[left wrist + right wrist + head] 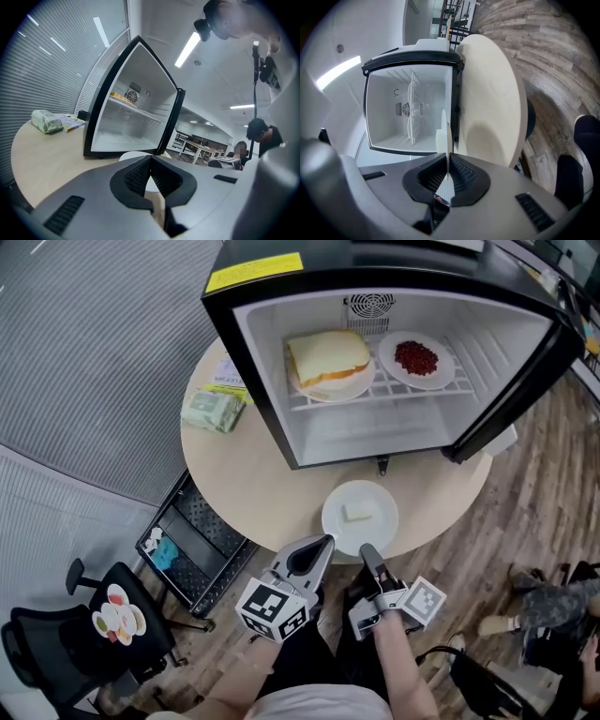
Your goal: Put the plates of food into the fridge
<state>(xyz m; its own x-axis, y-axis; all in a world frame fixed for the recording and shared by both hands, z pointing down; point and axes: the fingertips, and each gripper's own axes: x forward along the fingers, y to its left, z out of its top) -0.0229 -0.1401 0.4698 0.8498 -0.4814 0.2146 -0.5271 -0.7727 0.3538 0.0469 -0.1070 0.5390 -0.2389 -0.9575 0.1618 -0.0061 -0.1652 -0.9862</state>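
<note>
Round pale table [234, 479] on wood flooring [553, 456], and straight in at the tools. Right gripper [448, 162] rolled onto its side, jaws pinched tight on the near rim of a white plate [380, 521], seen edge-on between the pads in the right gripper view. Riding on that plate, a small pale block of food [359, 512]. Left gripper [151, 161] right alongside, jaws closed together with nothing caught in them, tips at the plate's near-left rim; cannot tell whether touching it. Plate low over the front edge of the table, lifted or resting impossible to say, just in front of the open fridge [328, 432] and not yet inside. Up on the wire shelf [398, 390], two plates already in place side by side: on the left a thick sandwich [326, 357], on the right a heap of small red bits [416, 357]. Fridge door [525, 381] swung wide to the right. Left of the fridge, on the table, a greenish packet [214, 411] with a printed leaflet [225, 379] just behind it. Down beside the table's left edge, a black mesh cart [202, 540]; next to that, a black chair [56, 652] with a colourful round thing [117, 615] on its seat. Far left, grey ribbed carpet [94, 334]. Over at the right edge, someone's legs and shoes [548, 606] on the wood.
</note>
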